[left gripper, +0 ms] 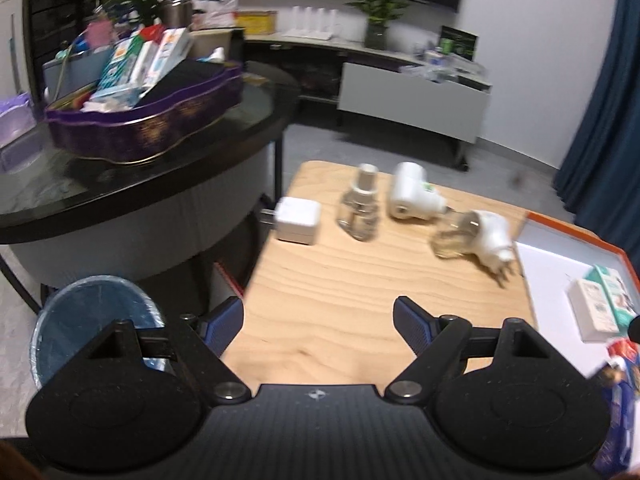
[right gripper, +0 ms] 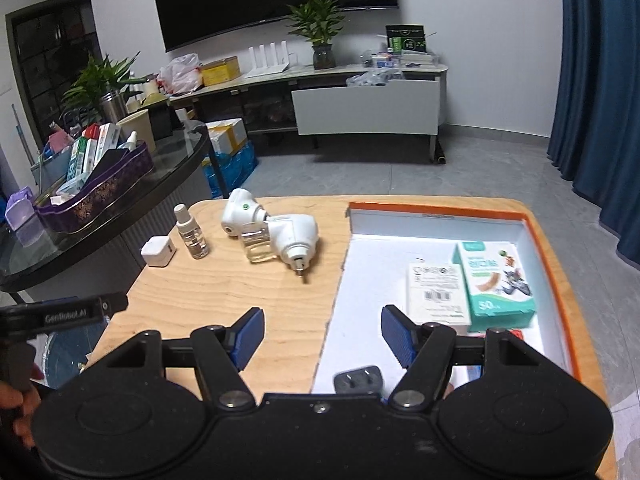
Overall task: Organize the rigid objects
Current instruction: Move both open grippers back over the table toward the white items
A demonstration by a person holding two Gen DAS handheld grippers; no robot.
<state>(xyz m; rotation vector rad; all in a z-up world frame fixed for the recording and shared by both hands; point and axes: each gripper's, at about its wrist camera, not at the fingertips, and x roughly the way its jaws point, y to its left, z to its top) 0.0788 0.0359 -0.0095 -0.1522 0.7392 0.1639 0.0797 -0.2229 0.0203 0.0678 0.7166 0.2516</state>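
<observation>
While both sets of jaws stand spread with nothing between them, the left gripper [left gripper: 319, 322] hangs over the bare near part of the wooden desk [left gripper: 340, 280], and the right gripper [right gripper: 322, 334] hangs over the desk's edge with the orange-rimmed box [right gripper: 554, 264]. Beyond the left gripper lie a white charger cube [left gripper: 298, 220], an upright clear bottle [left gripper: 360, 210], a white plug-in device [left gripper: 410, 192] on its side and a second plug-in device [left gripper: 486, 236] with a clear bottle attached, tipped over. Inside the box lie a white carton [right gripper: 438, 292] and a teal carton [right gripper: 494, 280] side by side, and a dark plug adapter [right gripper: 358, 380] near the right gripper.
</observation>
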